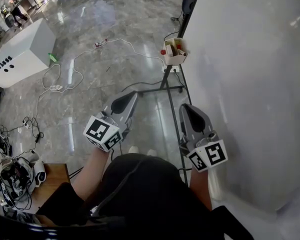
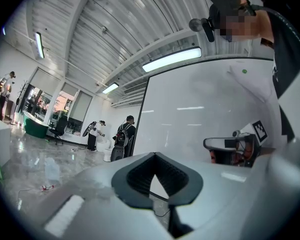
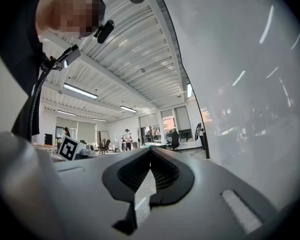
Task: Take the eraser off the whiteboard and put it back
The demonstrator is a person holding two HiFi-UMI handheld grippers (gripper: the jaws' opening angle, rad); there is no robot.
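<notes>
The whiteboard (image 1: 250, 74) stands upright at the right of the head view, its face bare. I see no eraser in any view. A small white holder (image 1: 174, 52) with red items hangs at the board's near edge. My left gripper (image 1: 132, 96) is held level over the floor, left of the board's stand, jaws shut and empty. My right gripper (image 1: 186, 106) hovers close beside the board's edge, also shut with nothing in it. In the left gripper view the left gripper (image 2: 155, 154) faces the whiteboard (image 2: 205, 99). The right gripper (image 3: 150, 150) points along the whiteboard (image 3: 250, 84).
The board's black stand (image 1: 167, 86) rests on the glossy tiled floor. White cables (image 1: 65, 79) trail across the floor to the left. A white cabinet (image 1: 20, 51) stands far left, and gear sits on a wooden stool (image 1: 20, 176). People (image 2: 124, 134) stand far off.
</notes>
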